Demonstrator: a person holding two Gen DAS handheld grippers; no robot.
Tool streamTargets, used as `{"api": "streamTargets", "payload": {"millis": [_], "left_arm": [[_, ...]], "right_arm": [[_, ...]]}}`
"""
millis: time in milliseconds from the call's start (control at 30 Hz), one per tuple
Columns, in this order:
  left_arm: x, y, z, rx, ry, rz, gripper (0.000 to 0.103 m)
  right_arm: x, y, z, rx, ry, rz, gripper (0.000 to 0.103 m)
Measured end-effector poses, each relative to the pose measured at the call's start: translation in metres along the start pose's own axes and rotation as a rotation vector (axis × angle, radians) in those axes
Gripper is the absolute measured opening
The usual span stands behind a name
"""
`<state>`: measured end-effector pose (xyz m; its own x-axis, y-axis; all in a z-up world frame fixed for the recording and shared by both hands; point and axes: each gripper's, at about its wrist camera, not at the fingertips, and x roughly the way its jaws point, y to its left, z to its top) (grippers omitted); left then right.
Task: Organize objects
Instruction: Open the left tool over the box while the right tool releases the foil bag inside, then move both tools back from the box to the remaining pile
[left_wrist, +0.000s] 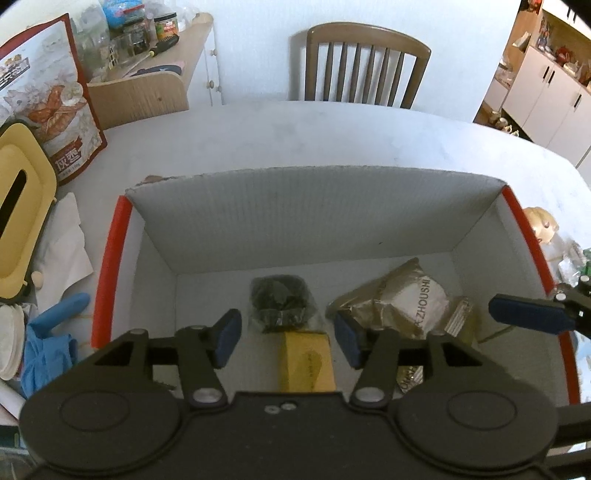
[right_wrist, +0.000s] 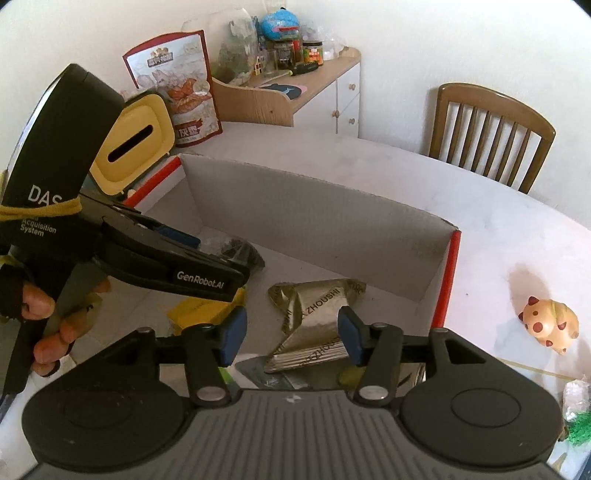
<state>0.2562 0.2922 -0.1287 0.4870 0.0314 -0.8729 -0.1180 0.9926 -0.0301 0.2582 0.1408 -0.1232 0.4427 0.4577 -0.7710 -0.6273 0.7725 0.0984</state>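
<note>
A white cardboard box with red edges (left_wrist: 110, 273) (right_wrist: 447, 277) stands open on the table. On its floor lie a dark packet (left_wrist: 280, 302) (right_wrist: 240, 253), a yellow carton (left_wrist: 306, 362) (right_wrist: 199, 310) and crumpled gold foil packets (left_wrist: 406, 295) (right_wrist: 314, 306). My left gripper (left_wrist: 288, 334) (right_wrist: 214, 258) hangs open over the dark packet and the yellow carton, holding nothing. My right gripper (right_wrist: 291, 332) is open above the foil packets, gripping nothing. One of its blue fingers (left_wrist: 528, 314) shows at the box's right wall.
Left of the box are a yellow tissue holder (left_wrist: 18, 206) (right_wrist: 133, 140), a snack bag (left_wrist: 62, 103), white paper and blue gloves (left_wrist: 48, 343). A spotted toy animal (right_wrist: 550, 325) sits right of the box. A wooden chair (left_wrist: 365, 62) stands behind the table.
</note>
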Motion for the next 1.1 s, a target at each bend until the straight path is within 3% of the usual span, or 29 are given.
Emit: {"api": "streamTargets", "payload": {"millis": [667,1100], "left_arm": [[-0.075,-0.017,-0.022,0.025,-0.151,-0.073,0.064],[-0.112,-0.053,-0.043,0.097,-0.219,-0.123,0.079]], "right_arm": [[-0.091,0.002,-0.009,0.079,-0.140,-0.018,0.065],[-0.149,-0.022,-0.041,0.188,-0.233,-0.049,0.075]]}}
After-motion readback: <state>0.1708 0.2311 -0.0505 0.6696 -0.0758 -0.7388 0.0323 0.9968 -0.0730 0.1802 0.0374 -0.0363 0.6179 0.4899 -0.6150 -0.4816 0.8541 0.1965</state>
